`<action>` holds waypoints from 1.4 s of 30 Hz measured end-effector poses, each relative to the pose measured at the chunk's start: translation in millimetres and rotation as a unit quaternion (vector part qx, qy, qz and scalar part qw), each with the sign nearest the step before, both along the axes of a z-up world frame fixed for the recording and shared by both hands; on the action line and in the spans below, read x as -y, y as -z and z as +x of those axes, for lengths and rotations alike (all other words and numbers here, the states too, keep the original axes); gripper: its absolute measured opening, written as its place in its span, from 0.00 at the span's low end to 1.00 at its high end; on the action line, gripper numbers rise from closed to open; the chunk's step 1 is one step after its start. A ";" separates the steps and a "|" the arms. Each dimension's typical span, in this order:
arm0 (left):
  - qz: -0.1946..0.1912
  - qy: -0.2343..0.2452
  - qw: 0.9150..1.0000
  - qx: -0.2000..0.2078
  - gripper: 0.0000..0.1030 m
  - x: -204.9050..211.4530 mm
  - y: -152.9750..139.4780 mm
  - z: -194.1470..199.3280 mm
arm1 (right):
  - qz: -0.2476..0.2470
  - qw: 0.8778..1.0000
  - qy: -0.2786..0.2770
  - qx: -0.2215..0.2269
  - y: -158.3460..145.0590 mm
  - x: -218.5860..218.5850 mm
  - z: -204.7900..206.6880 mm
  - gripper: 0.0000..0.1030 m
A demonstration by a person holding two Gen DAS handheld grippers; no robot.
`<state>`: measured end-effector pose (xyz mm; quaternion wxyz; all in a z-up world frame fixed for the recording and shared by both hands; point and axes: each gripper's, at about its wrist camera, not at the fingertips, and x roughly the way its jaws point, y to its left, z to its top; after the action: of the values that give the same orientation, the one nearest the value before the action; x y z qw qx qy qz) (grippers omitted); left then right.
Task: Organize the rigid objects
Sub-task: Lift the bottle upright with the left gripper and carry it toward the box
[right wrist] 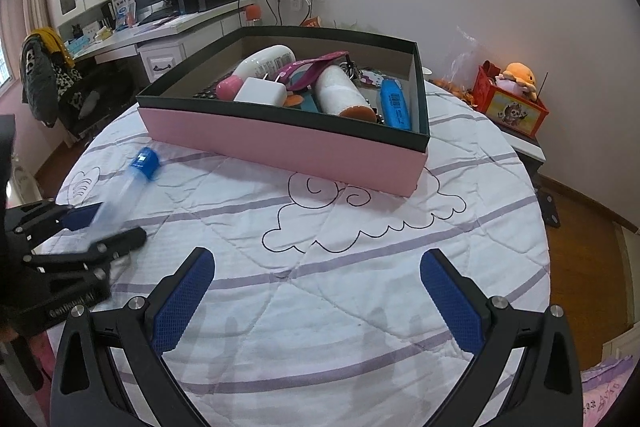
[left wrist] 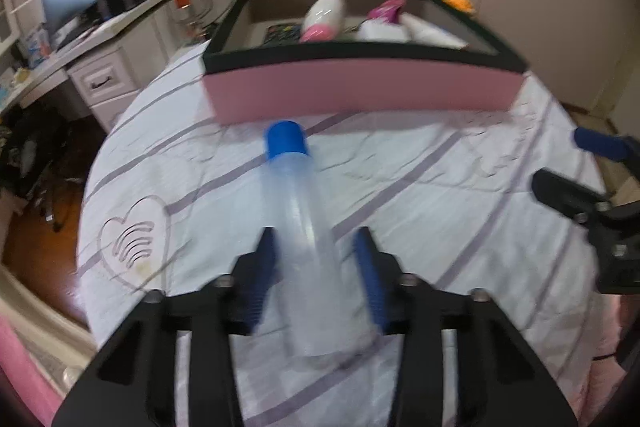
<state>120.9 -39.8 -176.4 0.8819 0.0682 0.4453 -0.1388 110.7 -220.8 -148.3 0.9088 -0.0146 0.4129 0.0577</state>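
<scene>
Left claw gripping clear bottle; right claw wide. Lift over pink box rim, release low.

A quilted bed (white, purple stripes) carries a pink box.
</scene>
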 end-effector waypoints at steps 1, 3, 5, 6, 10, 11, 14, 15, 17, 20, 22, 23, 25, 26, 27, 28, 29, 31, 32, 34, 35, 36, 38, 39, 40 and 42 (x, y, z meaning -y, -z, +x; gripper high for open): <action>-0.003 0.007 1.000 0.004 0.30 1.6 -3.0 -1.8 | 0.001 1.000 0.003 0.001 -0.2 1.8 0.2 1.00; -0.001 0.019 1.000 0.012 0.29 6.5 -7.6 -4.5 | 0.003 1.000 0.009 0.003 -1.0 5.6 1.1 1.00; -0.009 0.032 0.999 0.014 0.26 10.6 -11.2 -6.7 | 0.004 1.000 0.012 0.005 -2.3 8.7 1.0 1.00; -0.010 0.040 0.999 0.010 0.26 13.3 -10.8 -7.4 | 0.005 1.000 0.013 0.005 -2.7 9.8 0.8 1.00; -0.010 0.050 0.999 0.010 0.26 19.2 -7.3 -13.0 | 0.006 1.000 0.015 0.006 -3.3 11.8 -1.5 1.00; -0.014 0.052 0.999 0.008 0.26 18.6 -8.1 -14.1 | 0.007 1.000 0.015 0.006 -3.6 12.1 -2.2 1.00; -0.014 0.053 0.998 0.009 0.26 18.7 -12.9 -17.2 | 0.006 1.000 0.017 0.008 -5.0 13.8 -4.7 1.00; -0.015 0.051 0.998 0.014 0.26 18.6 -16.0 -18.6 | 0.007 1.000 0.018 0.009 -6.2 14.6 -5.5 1.00; -0.014 0.051 0.998 0.023 0.25 18.7 -23.3 -21.1 | 0.009 1.000 0.020 0.012 -9.1 16.2 -7.0 1.00; -0.015 0.053 0.998 0.034 0.23 18.9 -33.1 -22.4 | 0.011 0.999 0.022 0.021 -15.2 18.2 -8.8 1.00; -0.014 0.057 0.997 0.043 0.16 20.2 -42.0 -23.1 | 0.012 0.999 0.025 0.028 -20.6 19.3 -10.5 1.00; -0.015 0.056 0.997 0.048 0.16 20.2 -46.2 -22.9 | 0.014 0.999 0.026 0.032 -23.3 19.9 -10.9 1.00; -0.017 0.062 0.996 0.061 0.16 21.3 -56.3 -23.2 | 0.015 0.999 0.027 0.038 -28.9 20.8 -11.1 1.00; -0.015 0.061 0.996 0.068 0.16 21.6 -61.3 -23.4 | 0.015 0.999 0.027 0.041 -31.0 20.8 -11.3 1.00; -0.014 0.067 0.995 0.067 0.16 22.9 -63.3 -22.9 | 0.015 0.999 0.028 0.044 -33.4 21.0 -10.8 1.00; -0.013 0.076 0.995 0.057 0.16 25.4 -63.2 -21.4 | 0.014 0.999 0.028 0.044 -34.0 21.0 -10.7 1.00; -0.009 0.073 0.996 0.052 0.16 26.8 -61.4 -20.3 | 0.013 0.999 0.026 0.040 -33.7 20.6 -9.6 1.00; 0.001 0.063 0.997 0.049 0.17 25.0 -54.1 -19.8 | 0.012 0.999 0.026 0.040 -32.2 19.7 -9.5 1.00; -0.003 0.053 0.998 0.046 0.24 21.8 -49.3 -17.9 | 0.013 0.999 0.024 0.038 -30.9 19.7 -9.2 1.00; 0.000 0.033 0.999 0.033 0.48 16.4 -39.6 -12.8 | 0.015 0.999 0.024 0.034 -28.5 19.1 -8.4 1.00; 0.010 0.018 0.999 0.028 0.57 14.5 -33.2 -9.6 | 0.015 0.999 0.023 0.031 -26.2 18.5 -7.9 1.00; 0.012 0.016 1.000 0.023 0.58 13.6 -29.1 -8.9 | 0.015 0.999 0.021 0.027 -23.8 17.8 -7.6 1.00; 0.005 0.020 1.000 0.001 0.58 13.8 -17.0 -4.8 | 0.014 0.999 0.017 0.023 -20.6 16.8 -7.2 1.00; 0.008 0.020 1.000 -0.004 0.58 14.0 -13.2 -3.7 | 0.014 1.000 0.018 0.021 -19.6 16.5 -6.8 1.00; 0.018 0.021 1.000 -0.011 0.56 16.3 -6.9 -1.8 | 0.014 1.000 0.017 0.019 -18.8 16.8 -6.1 1.00; 0.023 0.030 0.999 -0.024 0.49 19.9 1.9 1.0 | 0.014 1.000 0.017 0.019 -17.7 17.7 -6.2 1.00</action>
<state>121.9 -59.7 -178.4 0.8647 0.0982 0.4672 -0.1562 104.5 -238.5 -130.6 0.9173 0.0045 0.3953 0.0479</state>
